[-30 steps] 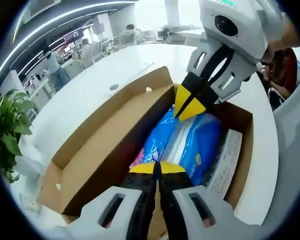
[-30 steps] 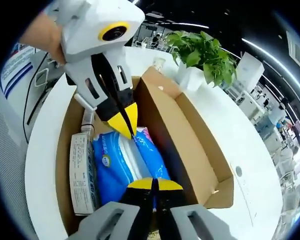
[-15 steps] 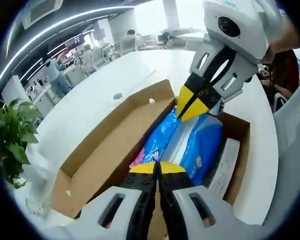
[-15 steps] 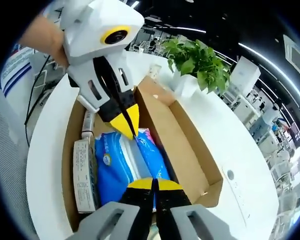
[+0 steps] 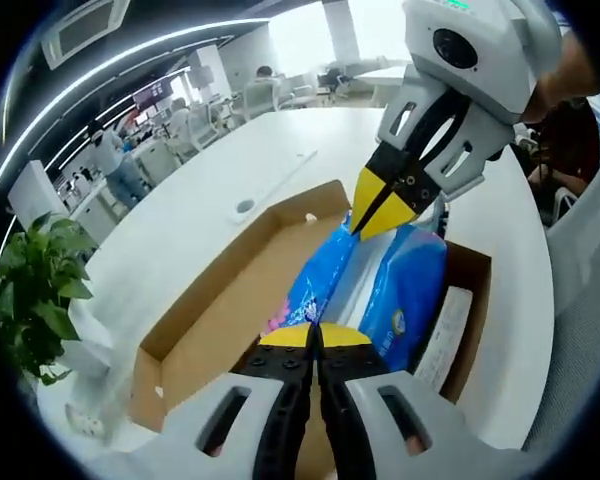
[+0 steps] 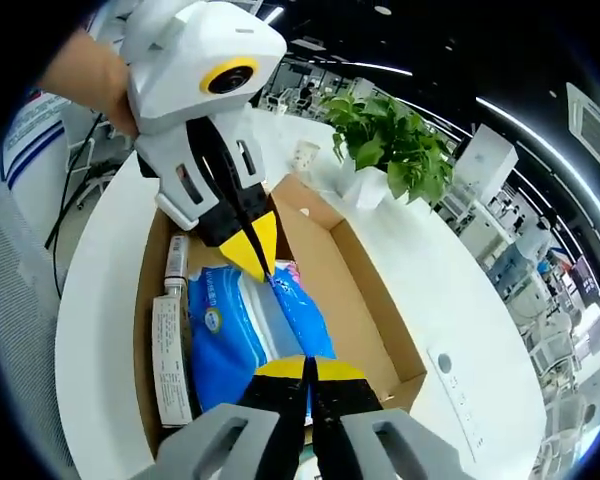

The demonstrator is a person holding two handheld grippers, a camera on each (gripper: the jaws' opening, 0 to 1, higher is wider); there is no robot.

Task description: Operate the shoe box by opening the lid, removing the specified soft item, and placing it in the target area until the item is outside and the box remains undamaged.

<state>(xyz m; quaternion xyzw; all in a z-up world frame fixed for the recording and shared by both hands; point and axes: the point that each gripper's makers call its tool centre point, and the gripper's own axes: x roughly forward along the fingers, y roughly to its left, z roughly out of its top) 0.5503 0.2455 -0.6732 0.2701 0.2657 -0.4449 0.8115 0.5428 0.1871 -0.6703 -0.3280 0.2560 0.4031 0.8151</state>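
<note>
The open cardboard shoe box [image 5: 225, 315] lies on a white table, its lid folded out flat to one side. A blue soft pack [image 5: 395, 290] hangs above the box's inside, held at both ends. My left gripper [image 5: 315, 336] is shut on its near edge, and my right gripper [image 5: 364, 228] pinches the far edge. From the right gripper view, the same blue pack [image 6: 230, 330] stretches between my right gripper [image 6: 305, 368] and my left gripper [image 6: 264, 272], over the box [image 6: 365, 295].
A flat white carton [image 6: 170, 350] lies inside the box beside the pack. A potted plant [image 6: 390, 140] and a paper cup [image 6: 305, 155] stand past the box's end. A white strip [image 6: 455, 385] lies on the table [image 5: 210, 190]. People sit at desks far behind.
Both grippers have risen with the blue pack still held between them. The box now looks smaller and lower beneath it, and more of the table shows around it.
</note>
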